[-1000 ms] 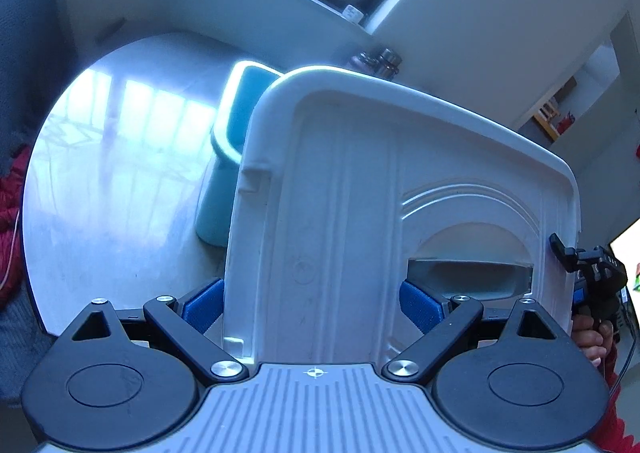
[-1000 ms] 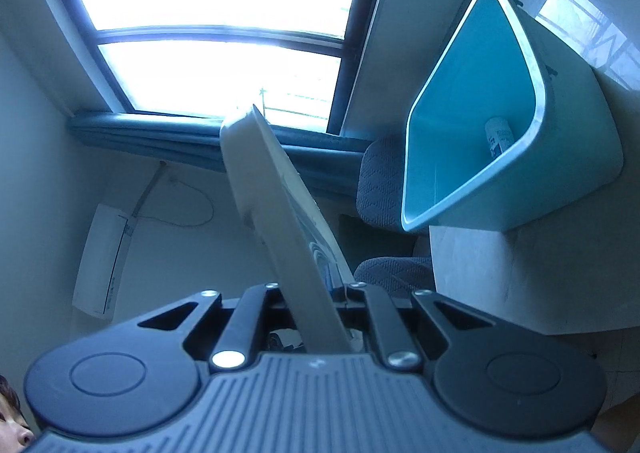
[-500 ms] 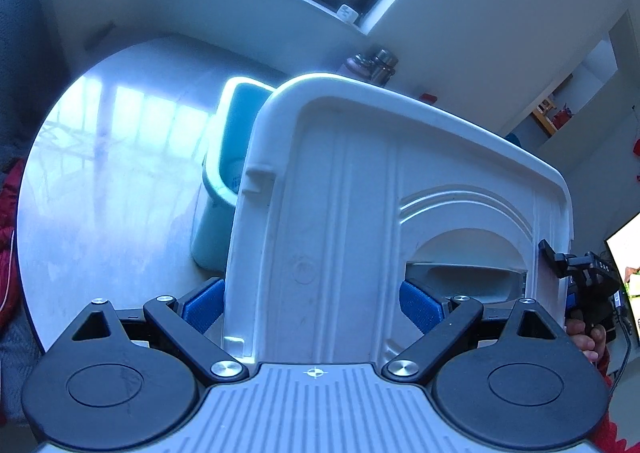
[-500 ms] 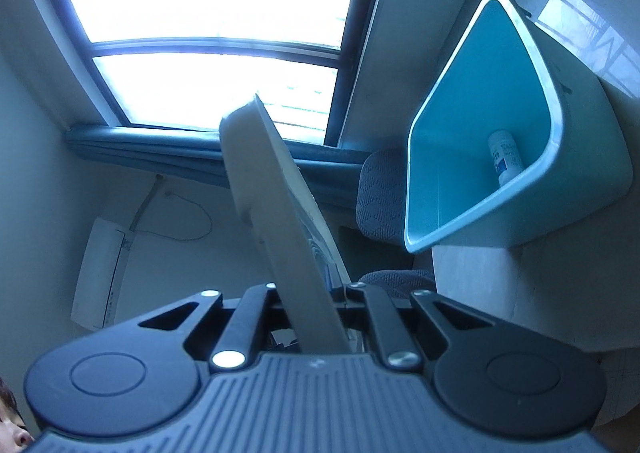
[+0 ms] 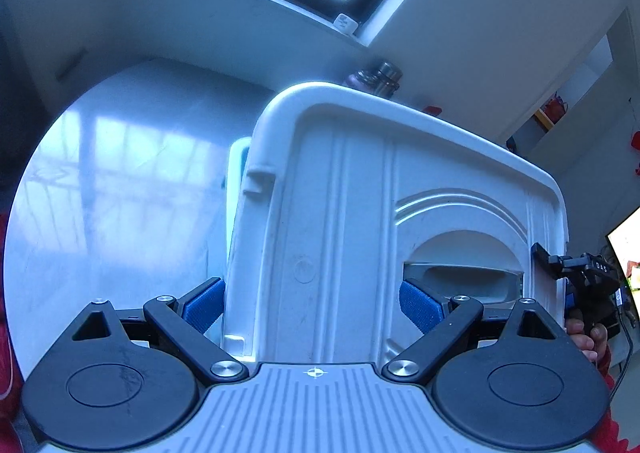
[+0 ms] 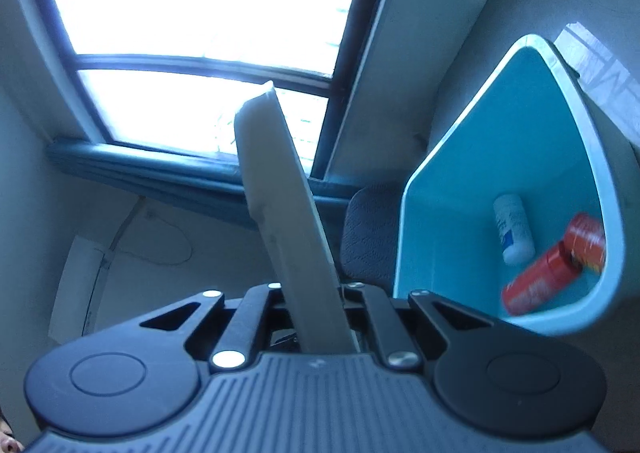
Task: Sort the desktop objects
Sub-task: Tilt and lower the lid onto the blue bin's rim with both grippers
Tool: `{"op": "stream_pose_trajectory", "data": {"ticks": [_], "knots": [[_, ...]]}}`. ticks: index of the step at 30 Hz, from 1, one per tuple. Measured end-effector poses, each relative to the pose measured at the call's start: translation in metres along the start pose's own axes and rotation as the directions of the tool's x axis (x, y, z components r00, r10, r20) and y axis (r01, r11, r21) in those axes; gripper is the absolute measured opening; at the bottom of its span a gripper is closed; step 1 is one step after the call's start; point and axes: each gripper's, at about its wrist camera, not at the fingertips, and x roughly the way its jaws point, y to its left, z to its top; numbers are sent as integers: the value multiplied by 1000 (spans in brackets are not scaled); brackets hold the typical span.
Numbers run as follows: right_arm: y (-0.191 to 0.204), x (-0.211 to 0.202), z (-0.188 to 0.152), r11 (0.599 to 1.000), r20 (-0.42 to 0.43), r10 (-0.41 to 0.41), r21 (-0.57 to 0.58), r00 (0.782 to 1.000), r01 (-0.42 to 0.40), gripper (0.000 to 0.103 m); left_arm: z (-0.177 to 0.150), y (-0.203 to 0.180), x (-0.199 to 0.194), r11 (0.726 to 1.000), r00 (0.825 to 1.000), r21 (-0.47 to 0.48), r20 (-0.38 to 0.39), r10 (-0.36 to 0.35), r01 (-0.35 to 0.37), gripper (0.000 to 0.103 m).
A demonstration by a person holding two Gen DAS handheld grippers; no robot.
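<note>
White moulded lid (image 5: 352,213), ribbed, with an arched recess and a handle slot, held up off the table, tilted; my right-hand view shows it edge-on (image 6: 288,213). Teal bin (image 6: 520,181) with a pale rim stands open beyond it. Inside lie a white bottle (image 6: 514,229) and two red containers (image 6: 556,269), all on their sides.

The big white lid (image 5: 360,213) hides most of the blue bin (image 5: 236,189) behind it. The red cans (image 6: 556,269) in the bin look blurry. A face at the corner is cut off.
</note>
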Motion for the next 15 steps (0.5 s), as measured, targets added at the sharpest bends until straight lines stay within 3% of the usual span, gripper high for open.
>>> {"op": "stream_pose_trajectory", "data": {"ticks": [8, 11, 12, 13, 15], "knots": [[-21, 16, 40, 997, -6, -70, 43, 998, 70, 8, 43, 21, 56, 999, 999, -30, -39, -12, 11, 94], [-29, 23, 56, 989, -36, -128, 74, 991, 131, 13, 53, 28, 80, 999, 998, -52, -66, 6, -9, 94], [-29, 24, 61, 983, -40, -168, 72, 985, 170, 21, 55, 30, 86, 998, 997, -55, -69, 16, -20, 94], [-28, 24, 67, 975, -42, -211, 67, 976, 214, 40, 58, 31, 91, 998, 997, -59, -71, 25, -29, 94], [-25, 23, 77, 952, -32, -298, 54, 954, 300, 67, 62, 34, 99, 997, 997, -71, -72, 36, -41, 94]]}}
